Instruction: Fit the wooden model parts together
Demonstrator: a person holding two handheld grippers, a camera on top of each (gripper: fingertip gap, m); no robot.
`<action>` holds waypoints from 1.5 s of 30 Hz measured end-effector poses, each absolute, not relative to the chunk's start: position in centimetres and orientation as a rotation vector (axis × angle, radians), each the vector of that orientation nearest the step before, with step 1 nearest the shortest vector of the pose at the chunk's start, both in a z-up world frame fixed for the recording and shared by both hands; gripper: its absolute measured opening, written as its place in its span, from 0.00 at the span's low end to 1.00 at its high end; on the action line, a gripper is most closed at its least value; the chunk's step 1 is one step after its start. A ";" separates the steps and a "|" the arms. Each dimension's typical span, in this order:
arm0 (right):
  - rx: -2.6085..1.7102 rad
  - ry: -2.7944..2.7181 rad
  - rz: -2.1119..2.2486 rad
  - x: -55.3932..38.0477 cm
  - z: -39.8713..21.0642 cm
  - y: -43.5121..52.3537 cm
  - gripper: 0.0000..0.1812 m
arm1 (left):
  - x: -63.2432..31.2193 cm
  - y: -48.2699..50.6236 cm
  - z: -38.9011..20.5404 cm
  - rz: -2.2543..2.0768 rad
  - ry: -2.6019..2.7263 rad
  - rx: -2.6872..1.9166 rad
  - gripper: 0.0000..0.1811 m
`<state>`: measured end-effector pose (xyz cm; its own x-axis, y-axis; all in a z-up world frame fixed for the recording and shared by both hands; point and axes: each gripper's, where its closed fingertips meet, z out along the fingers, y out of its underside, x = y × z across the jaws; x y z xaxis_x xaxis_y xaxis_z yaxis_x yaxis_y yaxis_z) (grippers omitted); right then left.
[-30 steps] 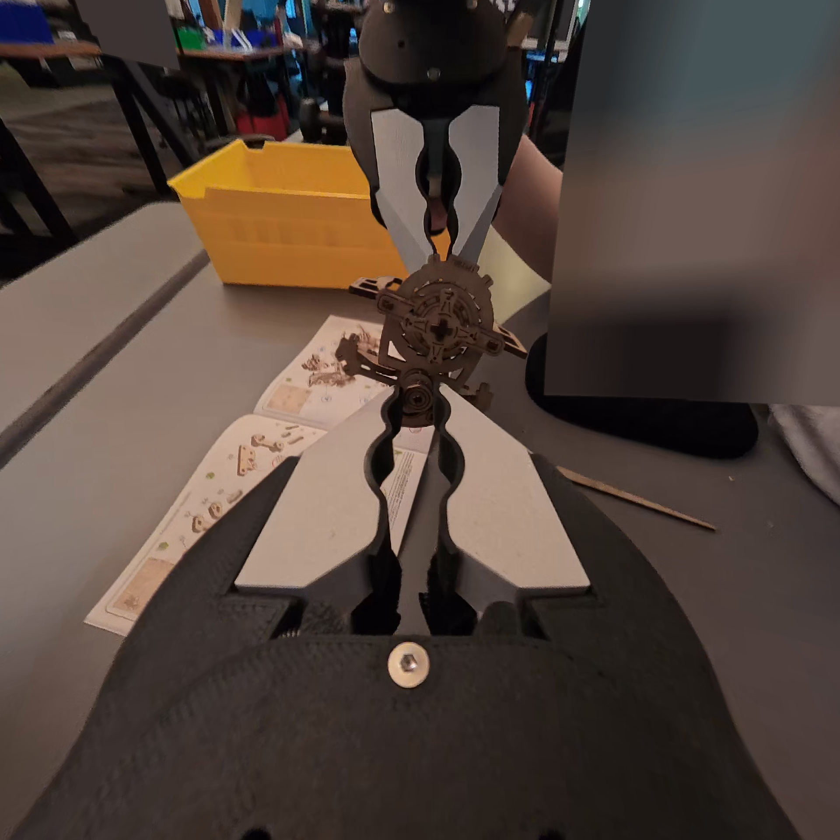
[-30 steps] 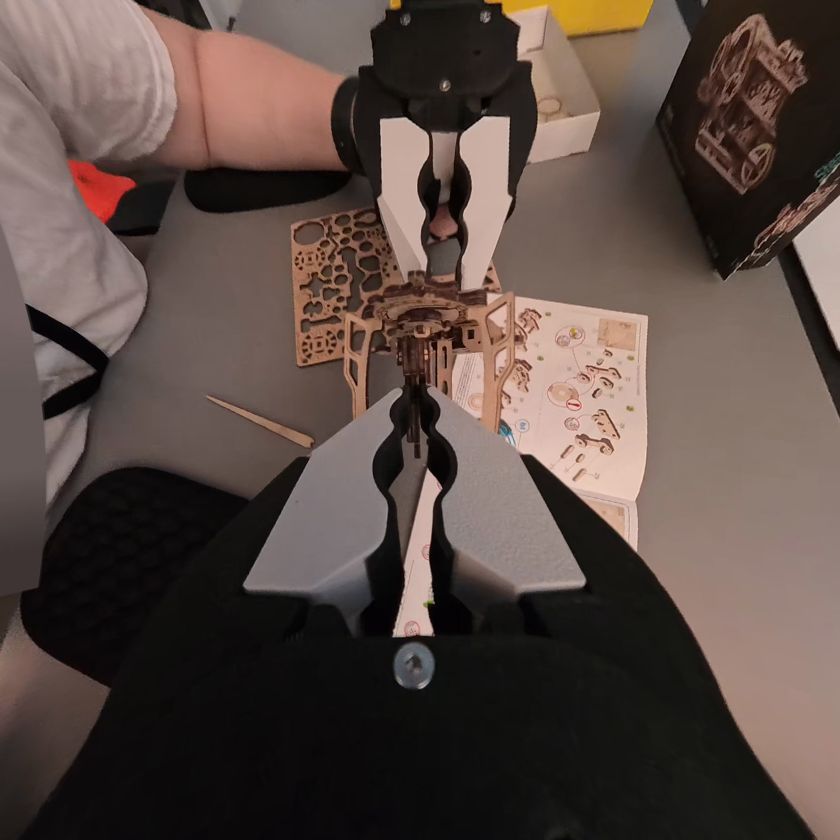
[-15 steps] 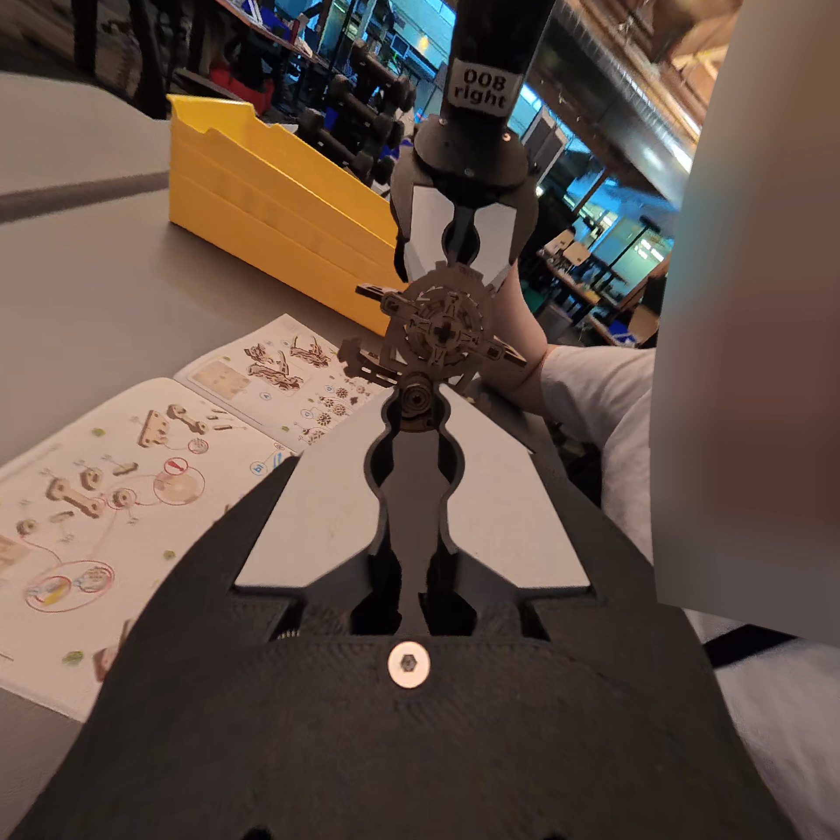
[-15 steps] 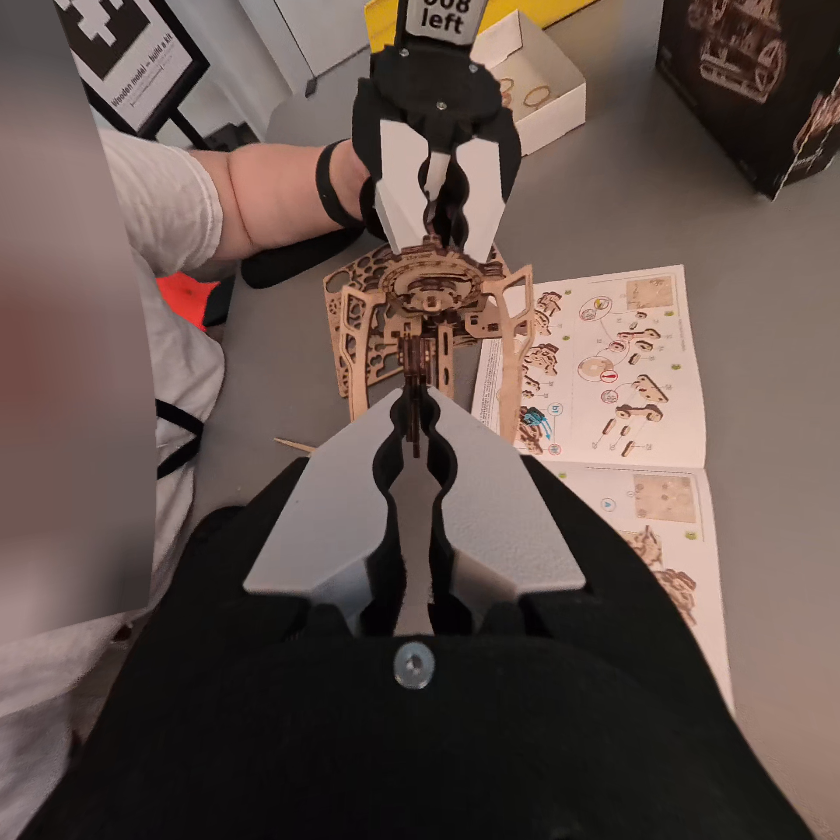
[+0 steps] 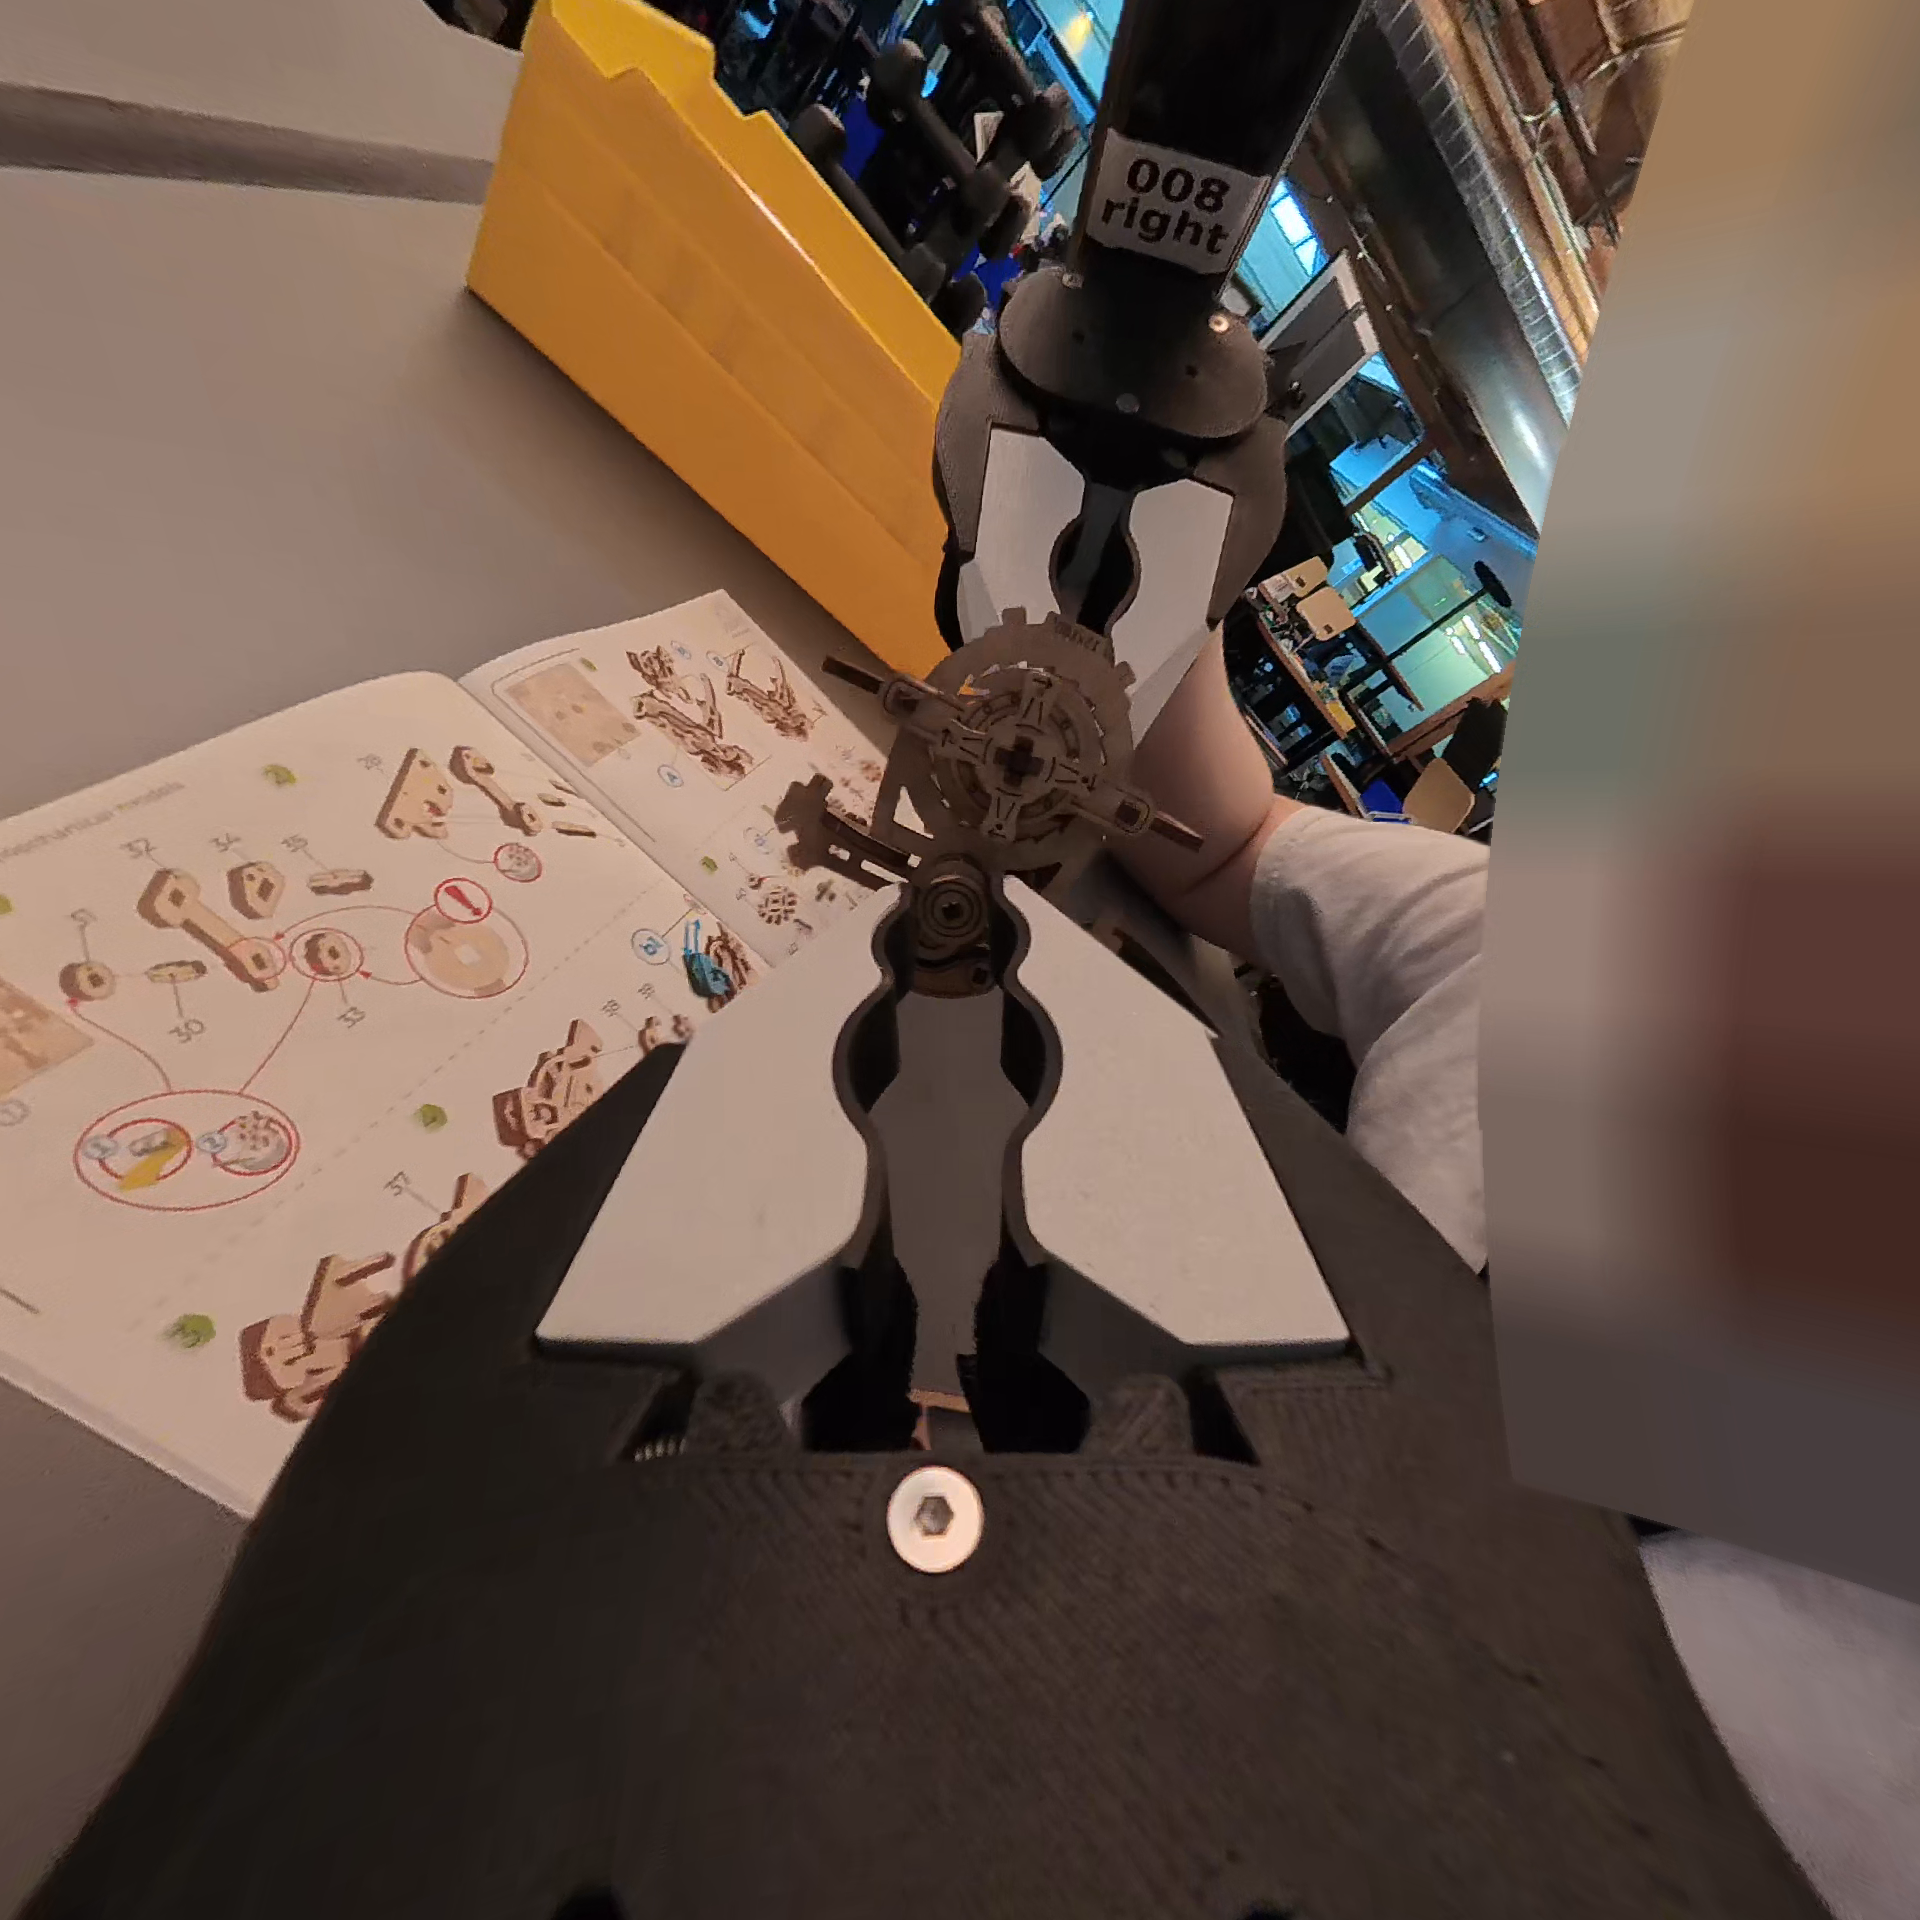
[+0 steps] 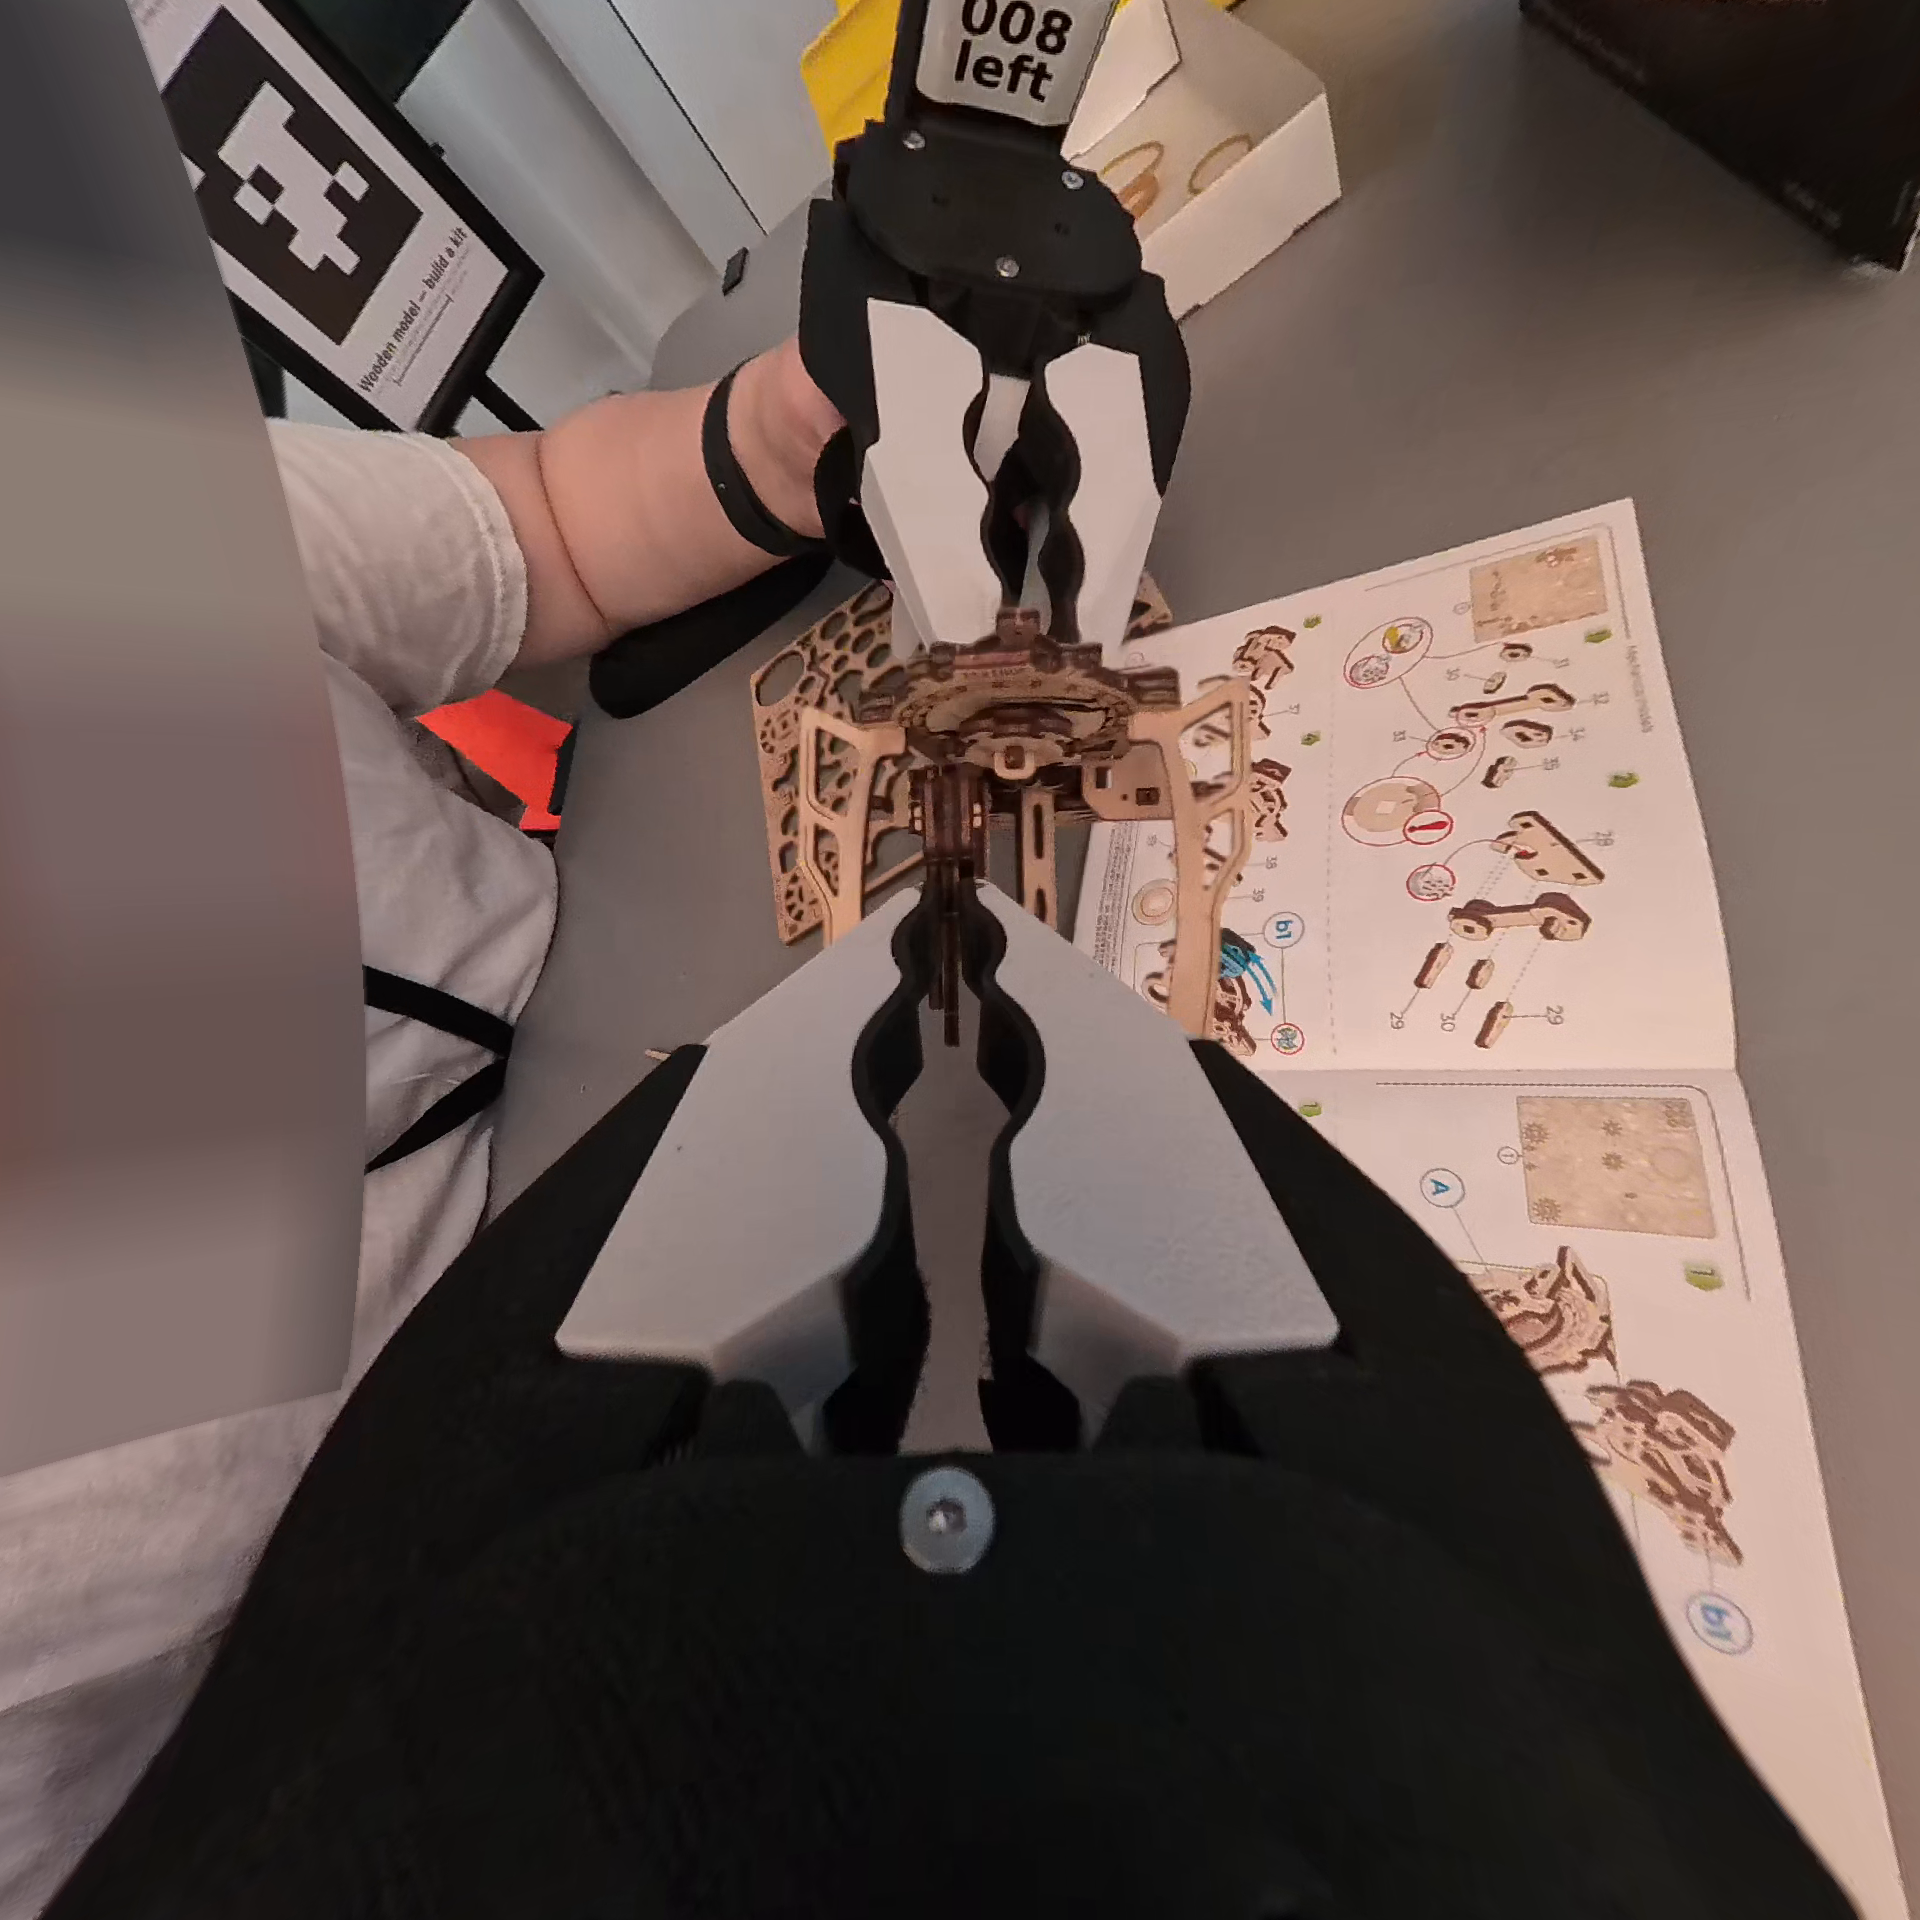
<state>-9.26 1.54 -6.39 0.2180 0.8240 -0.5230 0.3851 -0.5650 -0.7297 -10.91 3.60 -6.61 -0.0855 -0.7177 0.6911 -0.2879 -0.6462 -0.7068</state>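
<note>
Occluded and cropped regions

The left gripper body covers the lower corner of the instruction booklet; the yellow bin and black box run off the top edges; the punched wooden sheet lies partly behind the wooden model.

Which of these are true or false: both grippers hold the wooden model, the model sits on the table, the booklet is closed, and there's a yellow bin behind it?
1. Both the left gripper and the right gripper are shut on the wooden model. True.
2. The model rests on the table. False: it is held in the air between the grippers.
3. The instruction booklet is closed. False: it lies open.
4. A yellow bin stands beyond the booklet. True.
</note>
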 end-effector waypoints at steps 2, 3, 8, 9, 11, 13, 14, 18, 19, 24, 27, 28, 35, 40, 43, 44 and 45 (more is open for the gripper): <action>-2.068 -1.106 1.327 -9.4 -7.0 1.6 0.01 | -10.9 3.8 -7.1 -1.766 1.094 -1.867 0.06; -2.078 -1.100 1.328 -9.4 -7.3 1.7 0.01 | -11.0 3.9 -7.4 -1.751 1.098 -1.879 0.06; -2.101 -1.086 1.304 -9.7 -8.6 2.2 0.01 | -11.0 4.4 -8.4 -1.749 1.043 -1.964 0.06; -2.091 -1.102 1.270 -9.8 -8.8 2.4 0.01 | -11.1 4.6 -8.8 -1.751 1.024 -1.988 0.06; -2.102 -1.110 1.206 -9.8 -9.6 2.7 0.01 | -11.2 4.8 -9.6 -1.749 0.999 -2.039 0.06; -2.128 -1.094 1.216 -10.1 -10.3 2.7 0.01 | -11.3 4.9 -10.4 -1.730 0.998 -2.078 0.06; -2.148 -1.083 1.230 -10.2 -10.7 2.7 0.01 | -11.4 4.9 -10.7 -1.722 1.005 -2.094 0.06; -2.193 -1.055 1.244 -10.5 -11.9 2.8 0.01 | -11.7 4.9 -11.5 -1.674 1.064 -2.136 0.16; -2.195 -1.053 1.251 -10.6 -12.0 2.8 0.01 | -11.8 4.9 -11.6 -1.666 1.076 -2.145 0.17; -2.194 -1.039 1.255 -11.0 -12.4 3.1 0.01 | -12.7 5.6 -11.6 -1.559 1.090 -2.226 0.24; -2.196 -1.034 1.261 -11.1 -12.6 3.1 0.01 | -13.7 6.2 -12.5 -1.429 1.088 -2.333 0.21; -2.201 -1.031 1.269 -11.2 -12.6 3.1 0.01 | -14.3 6.3 -12.8 -1.374 1.093 -2.373 0.19; -2.196 -1.031 1.268 -11.2 -12.4 2.9 0.01 | -15.3 5.3 -11.7 -1.356 1.052 -2.427 0.16; -2.196 -1.024 1.271 -11.2 -12.4 2.9 0.01 | -14.7 3.8 -12.6 -1.437 0.969 -2.449 0.14; -2.198 -1.019 1.264 -11.2 -12.4 3.0 0.01 | -14.3 3.0 -13.0 -1.489 0.931 -2.458 0.14; -2.199 -1.017 1.264 -11.2 -12.4 3.0 0.01 | -14.1 2.9 -12.8 -1.525 0.912 -2.439 0.14; -2.202 -1.019 1.262 -11.2 -12.4 3.0 0.01 | -13.9 2.9 -12.5 -1.560 0.891 -2.419 0.12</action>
